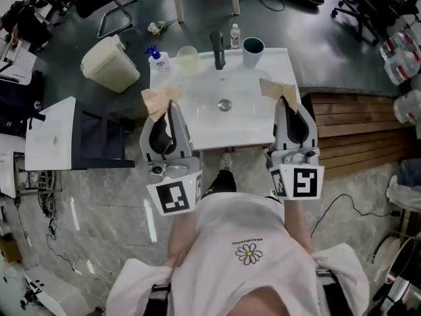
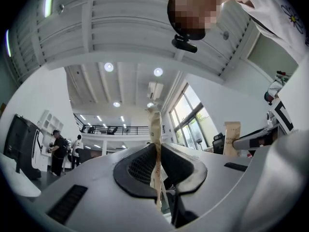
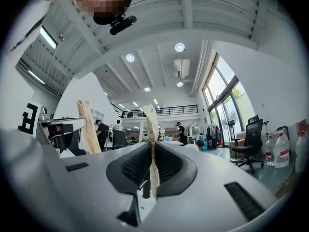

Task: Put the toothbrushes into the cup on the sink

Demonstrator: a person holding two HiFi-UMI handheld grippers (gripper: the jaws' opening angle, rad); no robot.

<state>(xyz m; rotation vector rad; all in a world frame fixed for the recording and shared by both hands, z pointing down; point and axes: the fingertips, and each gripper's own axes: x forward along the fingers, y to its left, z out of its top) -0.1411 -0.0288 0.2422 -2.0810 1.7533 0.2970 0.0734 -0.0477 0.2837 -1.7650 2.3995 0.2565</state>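
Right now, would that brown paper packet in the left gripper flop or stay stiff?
Probably stiff: the packet stands upright from the left gripper without drooping. It looks thin, so likely light. Its wrinkled tip suggests it creases easily.

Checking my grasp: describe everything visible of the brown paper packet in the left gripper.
The brown paper packet is a flat, kraft-looking sleeve, creased and crumpled at its free end. The left gripper is shut on it, jaws pressing both faces, so it stands edge-on and nearly upright between them. In the head view it juts out over the left edge of the white sink, touching nothing else visible. What it holds is hidden.
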